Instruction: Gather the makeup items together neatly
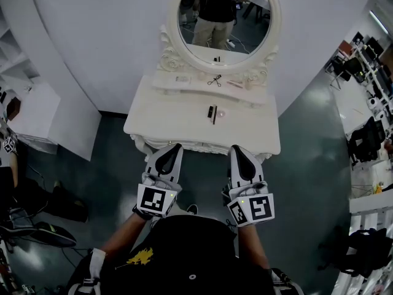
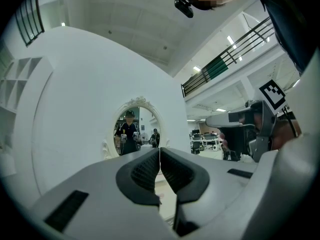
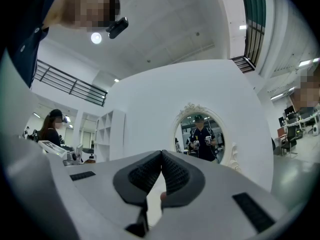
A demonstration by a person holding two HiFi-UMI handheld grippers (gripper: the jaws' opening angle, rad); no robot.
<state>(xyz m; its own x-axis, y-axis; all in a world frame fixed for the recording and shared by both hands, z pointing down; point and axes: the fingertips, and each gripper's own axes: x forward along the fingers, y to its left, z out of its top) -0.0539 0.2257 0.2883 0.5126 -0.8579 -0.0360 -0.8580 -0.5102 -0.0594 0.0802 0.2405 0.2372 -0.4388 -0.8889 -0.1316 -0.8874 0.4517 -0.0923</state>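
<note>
A white vanity table (image 1: 178,125) with an oval mirror (image 1: 224,11) stands ahead of me. On its top lie a black tube (image 1: 212,112) and a small pale round item (image 1: 221,113). The raised shelf under the mirror holds a small pale item (image 1: 182,78), a black eyelash curler (image 1: 214,80) and a thin pinkish item (image 1: 235,83). My left gripper (image 1: 174,147) and right gripper (image 1: 236,149) hover side by side just short of the table's near edge, both shut and empty. In the gripper views, the left gripper (image 2: 159,151) and right gripper (image 3: 161,154) point at the mirror.
A curved white wall rises behind the vanity. A white shelf unit (image 1: 37,115) stands at the left, with dark bags (image 1: 37,217) on the floor below it. Desks with equipment (image 1: 368,60) line the right side. A person (image 3: 52,129) stands far off at the left of the right gripper view.
</note>
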